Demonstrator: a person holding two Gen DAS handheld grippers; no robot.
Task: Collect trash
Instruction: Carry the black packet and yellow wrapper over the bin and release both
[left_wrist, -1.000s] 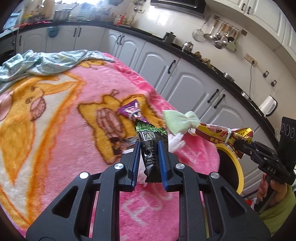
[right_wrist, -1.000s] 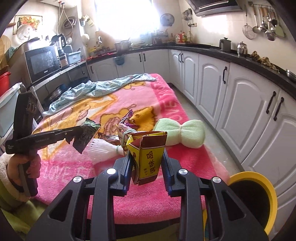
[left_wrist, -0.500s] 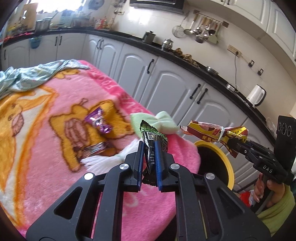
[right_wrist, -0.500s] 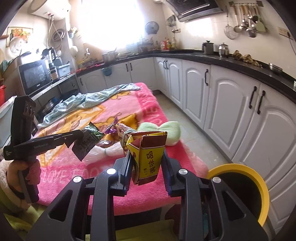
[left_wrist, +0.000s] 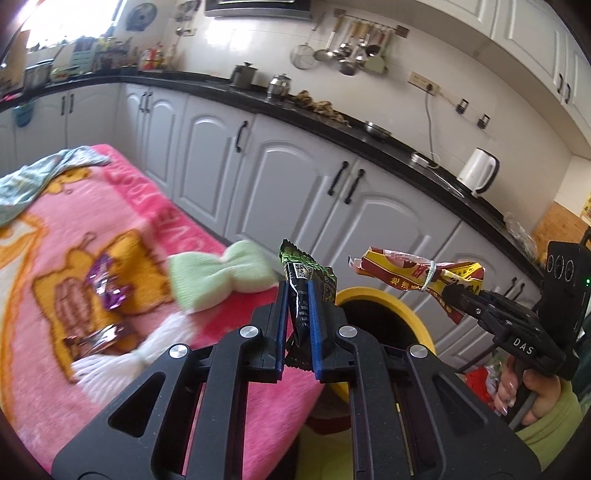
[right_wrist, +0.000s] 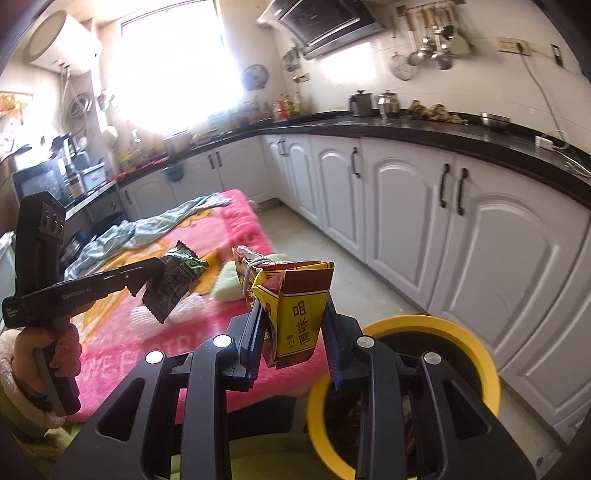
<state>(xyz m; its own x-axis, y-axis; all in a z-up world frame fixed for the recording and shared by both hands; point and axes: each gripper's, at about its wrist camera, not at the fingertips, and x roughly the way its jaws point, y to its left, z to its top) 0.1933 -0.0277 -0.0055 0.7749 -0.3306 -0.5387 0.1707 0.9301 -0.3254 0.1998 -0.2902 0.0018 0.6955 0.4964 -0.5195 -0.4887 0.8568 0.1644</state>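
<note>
Carrying two wrappers to the bin

Green wrapper (left_wrist: 308, 291) pinched in left gripper (left_wrist: 298, 334), yellow packet (right_wrist: 295, 314) in right gripper (right_wrist: 293, 345); yellow-rimmed bin (right_wrist: 476, 354) at 4 o'clock. Next: hover over its mouth, then release.

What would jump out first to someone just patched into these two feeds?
Both grippers carry trash: the left gripper is shut on a dark green snack wrapper, and the right gripper is shut on a red-and-yellow seasoning packet. Just beyond them stands the yellow-rimmed bin, off the end of the bright pink blanket. A purple wrapper and a pale green bow-shaped cloth lie on that blanket.
</note>
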